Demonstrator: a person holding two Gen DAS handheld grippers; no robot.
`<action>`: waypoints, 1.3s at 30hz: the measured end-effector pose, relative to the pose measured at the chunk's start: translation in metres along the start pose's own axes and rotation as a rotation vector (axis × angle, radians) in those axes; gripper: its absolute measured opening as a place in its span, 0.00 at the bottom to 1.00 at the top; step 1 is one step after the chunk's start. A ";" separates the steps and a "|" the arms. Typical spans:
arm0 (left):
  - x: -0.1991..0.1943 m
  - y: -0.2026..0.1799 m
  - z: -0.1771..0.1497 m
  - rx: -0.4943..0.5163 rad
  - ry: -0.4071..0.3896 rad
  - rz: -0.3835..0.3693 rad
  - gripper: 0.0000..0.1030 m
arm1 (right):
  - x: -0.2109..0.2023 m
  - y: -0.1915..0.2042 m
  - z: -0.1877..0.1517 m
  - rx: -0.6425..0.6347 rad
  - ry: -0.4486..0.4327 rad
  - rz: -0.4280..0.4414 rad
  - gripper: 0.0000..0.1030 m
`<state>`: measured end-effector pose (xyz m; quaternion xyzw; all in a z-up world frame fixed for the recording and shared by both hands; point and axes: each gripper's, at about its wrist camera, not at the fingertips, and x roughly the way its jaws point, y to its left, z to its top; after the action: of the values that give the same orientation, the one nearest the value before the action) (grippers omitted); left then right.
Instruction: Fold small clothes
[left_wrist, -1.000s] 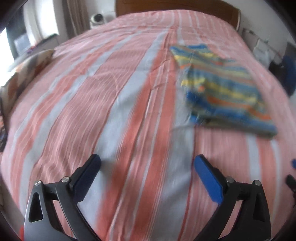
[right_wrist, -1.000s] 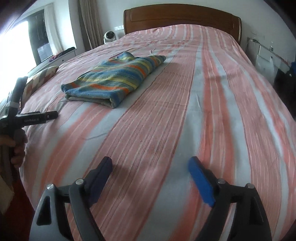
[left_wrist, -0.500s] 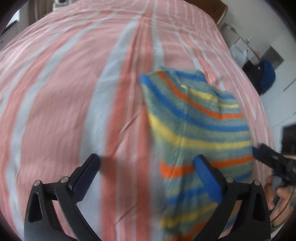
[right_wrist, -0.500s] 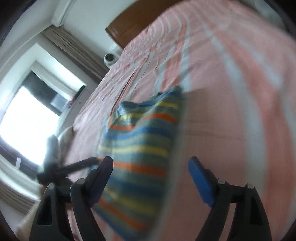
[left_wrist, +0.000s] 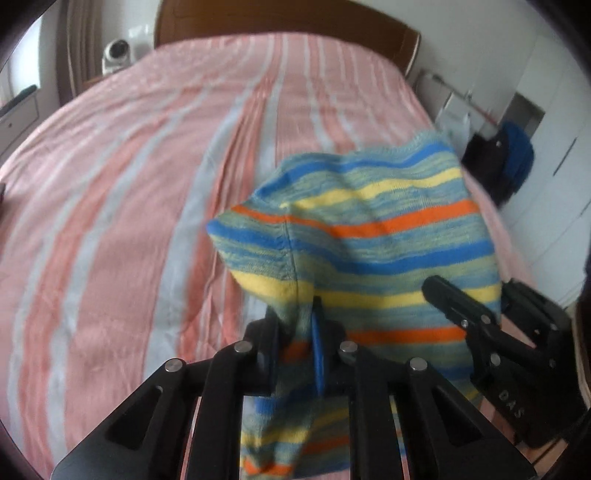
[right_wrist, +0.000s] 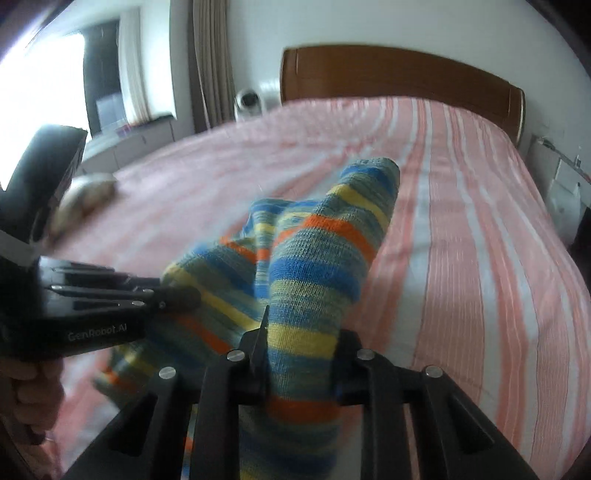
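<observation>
Both grippers, spread wide over bare sheet a second ago, have reached the striped knit (left_wrist: 369, 229) and are closing on it. Left gripper (left_wrist: 295, 332) pinches a fold at lower centre of its view; right gripper (right_wrist: 299, 350) clamps a thicker bunch low in its own. Once folded flat on the bed (left_wrist: 129, 184), the knit now hangs bunched between them, lifted above the sheet.

Soft daylight fills both views, coming from a window (right_wrist: 44, 85) that is blown out to white glare in the right wrist view. Fisheye distortion bends the bed (left_wrist: 122, 192) and darkens the corners. Motion blur smears the bed's stripes, and shadows are faint.
</observation>
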<state>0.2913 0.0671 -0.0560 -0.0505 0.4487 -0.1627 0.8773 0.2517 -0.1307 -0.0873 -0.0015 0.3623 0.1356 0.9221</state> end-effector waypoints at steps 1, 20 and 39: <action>-0.002 -0.002 -0.001 -0.006 -0.010 0.004 0.15 | -0.002 -0.003 0.002 0.013 0.001 0.010 0.23; -0.164 -0.070 -0.139 0.141 -0.431 0.444 1.00 | -0.208 -0.050 -0.085 0.023 -0.197 -0.280 1.00; -0.217 -0.088 -0.186 0.082 -0.374 0.341 1.00 | -0.290 0.013 -0.130 0.018 -0.221 -0.049 1.00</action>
<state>0.0022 0.0664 0.0217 0.0324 0.2735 -0.0182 0.9612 -0.0416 -0.2036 0.0116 0.0129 0.2593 0.1092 0.9595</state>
